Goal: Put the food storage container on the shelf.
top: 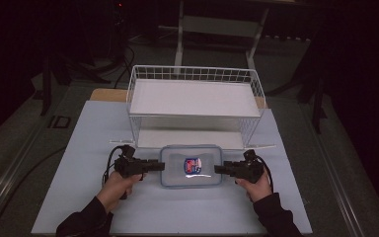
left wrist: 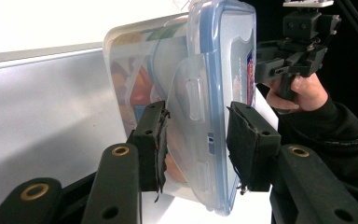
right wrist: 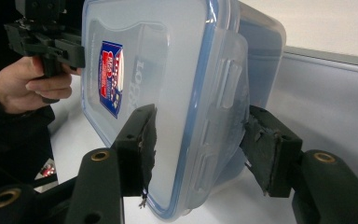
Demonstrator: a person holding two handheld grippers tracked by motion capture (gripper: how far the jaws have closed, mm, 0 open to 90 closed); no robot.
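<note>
Low in the centre of the high view, we hold the left gripper (top: 153,166) closed on the left end of the clear plastic container (top: 191,166). Our right gripper (top: 220,169) straddles its right latch, but we cannot tell whether the pads press. Farther up stands the white wire basket (top: 194,74).
</note>
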